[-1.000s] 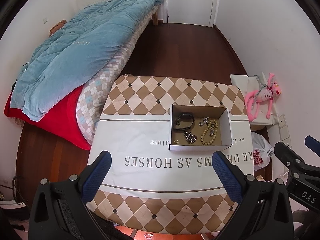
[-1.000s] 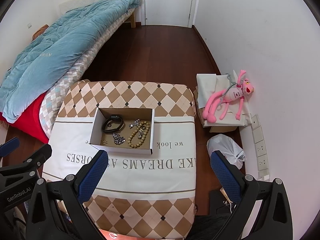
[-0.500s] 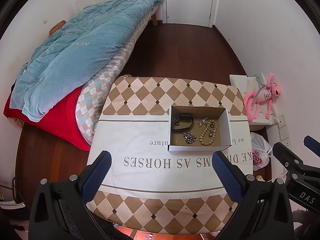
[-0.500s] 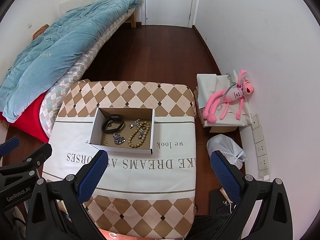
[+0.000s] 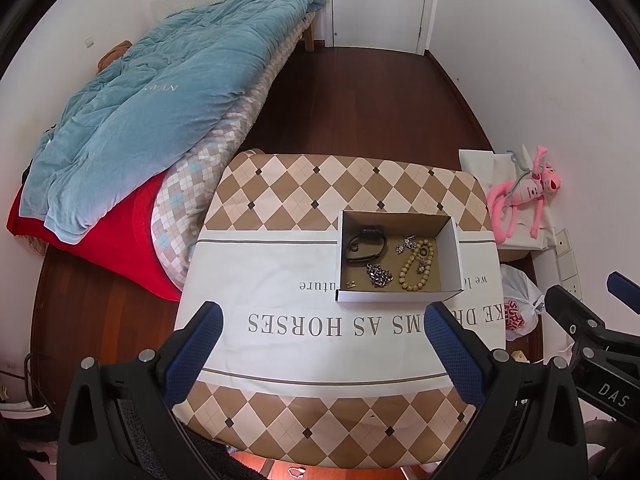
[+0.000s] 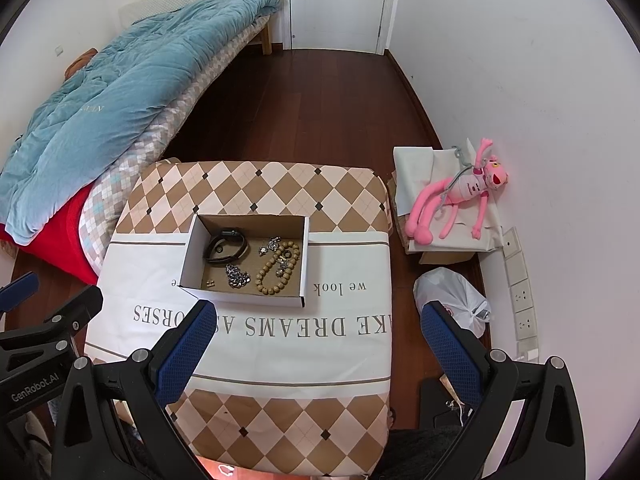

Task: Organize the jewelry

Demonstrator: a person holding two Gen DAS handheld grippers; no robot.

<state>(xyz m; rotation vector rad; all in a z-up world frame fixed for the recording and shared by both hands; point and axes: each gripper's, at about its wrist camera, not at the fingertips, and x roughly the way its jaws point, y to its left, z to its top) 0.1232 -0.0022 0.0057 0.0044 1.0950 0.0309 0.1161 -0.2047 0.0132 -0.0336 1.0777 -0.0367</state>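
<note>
A shallow cardboard box (image 5: 456, 256) (image 6: 306, 256) sits on a table covered with a diamond-patterned cloth (image 5: 280, 192) (image 6: 344, 200). Inside lie a black watch band (image 5: 366, 242) (image 6: 226, 244), a wooden bead bracelet (image 5: 416, 270) (image 6: 278, 268), a silver chain (image 5: 379, 274) (image 6: 238, 276), small silver charms (image 5: 406, 243) (image 6: 270, 245) and tiny gold earrings (image 5: 351, 284) (image 6: 210, 282). My left gripper (image 5: 320, 332) is open and empty, held high above the table's near half. My right gripper (image 6: 316, 328) is open and empty, likewise high above the table, right of the box.
A bed with a blue duvet (image 5: 152, 96) (image 6: 112, 96) stands left of the table. A pink plush toy (image 5: 524, 196) (image 6: 460, 200) lies on a box by the right wall, with a white plastic bag (image 6: 452, 296) on the floor. A white door (image 5: 376, 0) is at the back.
Both views have shifted only slightly; the box and jewelry have not moved, and both grippers stay open.
</note>
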